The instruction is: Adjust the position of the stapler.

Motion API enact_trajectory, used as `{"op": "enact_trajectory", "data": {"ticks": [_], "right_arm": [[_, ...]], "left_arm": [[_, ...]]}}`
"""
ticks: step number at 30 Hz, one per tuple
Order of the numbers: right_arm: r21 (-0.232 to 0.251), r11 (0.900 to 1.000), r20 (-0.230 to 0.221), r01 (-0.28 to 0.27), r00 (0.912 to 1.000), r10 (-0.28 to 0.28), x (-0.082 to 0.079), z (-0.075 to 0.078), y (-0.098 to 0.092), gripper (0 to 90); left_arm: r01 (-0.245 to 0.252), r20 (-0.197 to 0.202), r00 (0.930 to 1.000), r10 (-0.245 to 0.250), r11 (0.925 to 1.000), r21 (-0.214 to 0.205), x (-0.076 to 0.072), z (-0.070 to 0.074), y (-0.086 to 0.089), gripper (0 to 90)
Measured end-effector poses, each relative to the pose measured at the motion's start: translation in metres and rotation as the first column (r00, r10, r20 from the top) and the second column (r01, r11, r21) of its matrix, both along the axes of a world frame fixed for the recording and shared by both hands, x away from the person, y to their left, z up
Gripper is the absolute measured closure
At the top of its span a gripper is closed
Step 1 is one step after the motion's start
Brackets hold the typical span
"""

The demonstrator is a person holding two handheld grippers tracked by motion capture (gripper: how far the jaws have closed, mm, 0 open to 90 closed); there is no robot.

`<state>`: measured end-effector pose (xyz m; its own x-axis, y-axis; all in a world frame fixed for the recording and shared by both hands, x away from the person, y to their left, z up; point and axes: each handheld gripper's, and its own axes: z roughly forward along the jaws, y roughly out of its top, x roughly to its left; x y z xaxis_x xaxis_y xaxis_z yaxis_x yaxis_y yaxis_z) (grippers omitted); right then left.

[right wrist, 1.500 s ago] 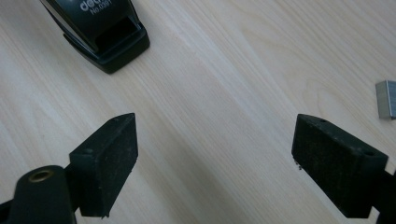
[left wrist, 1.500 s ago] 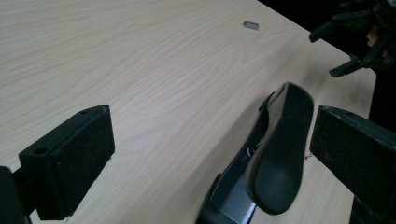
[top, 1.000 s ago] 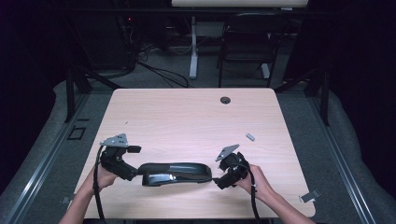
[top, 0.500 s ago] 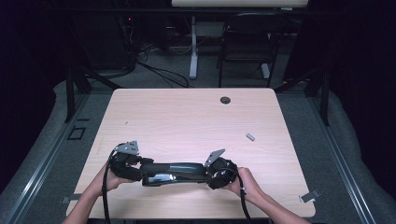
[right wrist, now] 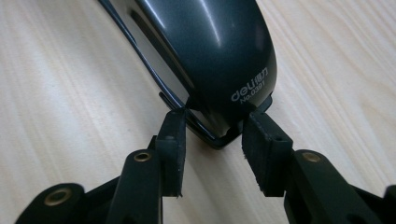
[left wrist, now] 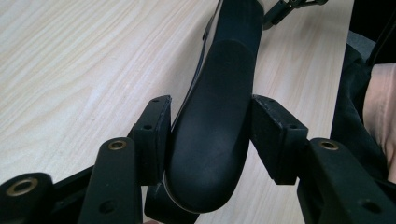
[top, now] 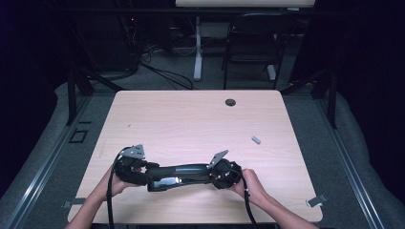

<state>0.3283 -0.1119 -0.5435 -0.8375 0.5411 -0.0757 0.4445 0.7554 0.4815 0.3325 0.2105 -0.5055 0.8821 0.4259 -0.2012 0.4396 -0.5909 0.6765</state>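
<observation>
Long black stapler [top: 184, 174] lying across near edge of wooden table [top: 191, 119], gripped at both ends.

Left gripper [left wrist: 211, 128] just closed, pinching rounded handle end; right gripper [right wrist: 212, 140] just closed, clamped on front nose. Likely rigid, fairly heavy, glossy and slippery; best held at both ends, level. Farther off, small grey piece [top: 256, 140] lying loose.
</observation>
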Motion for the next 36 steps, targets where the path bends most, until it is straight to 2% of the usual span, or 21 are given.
{"op": "enact_trajectory", "data": {"ticks": [2, 4, 5, 9, 21, 23, 29, 33, 36], "right_arm": [[-0.012, 0.9998, 0.009, 0.014, 0.9999, -0.014, 0.004, 0.000, -0.001, 62.2], [-0.061, 0.9976, 0.019, 0.033, 0.9993, -0.032, 0.008, 0.000, -0.002, 63.1], [-0.070, 0.9963, 0.023, 0.050, 0.9986, -0.049, 0.011, -0.001, -0.004, 63.1], [-0.052, 0.9945, 0.003, 0.091, 0.9958, -0.091, 0.021, -0.001, -0.012, 63.7], [-0.047, 0.9925, 0.003, 0.113, 0.9936, -0.113, 0.029, -0.001, -0.020, 66.1], [-0.039, 0.9926, 0.005, 0.115, 0.9934, -0.115, 0.030, -0.002, -0.021, 66.4], [-0.060, 0.9921, 0.008, 0.110, 0.9939, -0.110, 0.033, -0.003, -0.017, 65.5], [-0.064, 0.9880, 0.013, 0.141, 0.9900, -0.140, 0.038, -0.003, -0.015, 66.6], [-0.061, 0.9852, 0.018, 0.160, 0.9871, -0.159, 0.046, -0.003, -0.014, 66.8]], "left_arm": [[-0.027, -0.019, 0.9994, 0.027, 0.9996, 0.003, 0.001, 0.001, -0.004, 50.1], [-0.059, -0.027, 0.9979, 0.059, 0.9982, 0.011, 0.000, 0.002, -0.010, 50.0], [-0.069, -0.032, 0.9971, 0.070, 0.9975, 0.011, 0.000, 0.002, -0.012, 50.1], [-0.103, -0.032, 0.9941, 0.104, 0.9946, 0.014, -0.003, 0.002, -0.020, 50.4], [-0.139, -0.062, 0.9883, 0.139, 0.9903, 0.009, -0.003, 0.002, -0.036, 50.9], [-0.141, -0.059, 0.9883, 0.141, 0.9900, 0.008, -0.003, 0.002, -0.037, 51.1], [-0.133, -0.060, 0.9893, 0.133, 0.9911, 0.010, -0.004, 0.002, -0.038, 51.8], [-0.129, -0.064, 0.9895, 0.130, 0.9915, 0.009, -0.004, 0.002, -0.041, 53.0], [-0.146, -0.053, 0.9877, 0.147, 0.9891, 0.021, -0.006, 0.003, -0.044, 53.9]]}}
